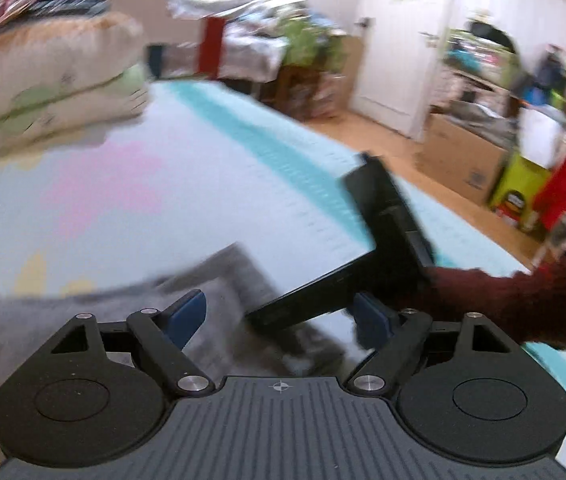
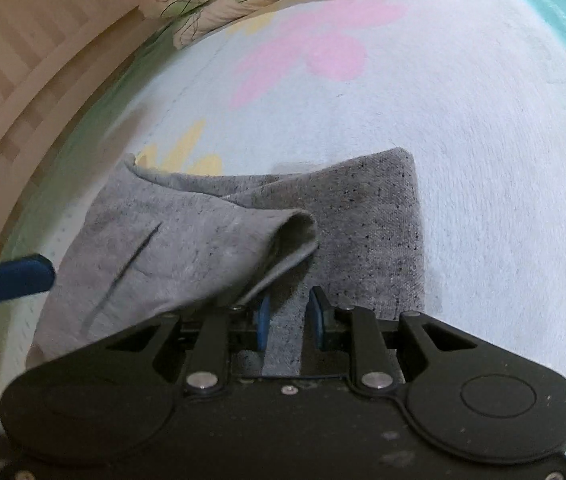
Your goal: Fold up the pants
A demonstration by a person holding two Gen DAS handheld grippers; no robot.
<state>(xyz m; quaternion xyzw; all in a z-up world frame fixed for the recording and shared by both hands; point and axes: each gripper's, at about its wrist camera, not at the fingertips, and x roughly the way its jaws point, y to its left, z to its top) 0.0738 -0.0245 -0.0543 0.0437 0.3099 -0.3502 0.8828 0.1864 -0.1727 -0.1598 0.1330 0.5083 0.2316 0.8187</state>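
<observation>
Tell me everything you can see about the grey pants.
The pants are speckled grey knit, soft-looking, already folded into a compact bundle lying on the pale flowered blanket. A loose top flap curls over at its edge, and a dark slit like a pocket opening shows on the upper layer. The right gripper hovers at the near edge, nothing pinched; the left gripper is open above them.

Left gripper (image 1: 281, 316): black ribbed housing with a small crosshair mark, two round black discs, black linkage arms on silver rivets, blue pads. Right gripper (image 2: 287, 322): same build, smooth dusty housing, small screws, blue pads. Person's sleeve (image 1: 495, 300): dark red knit.
</observation>
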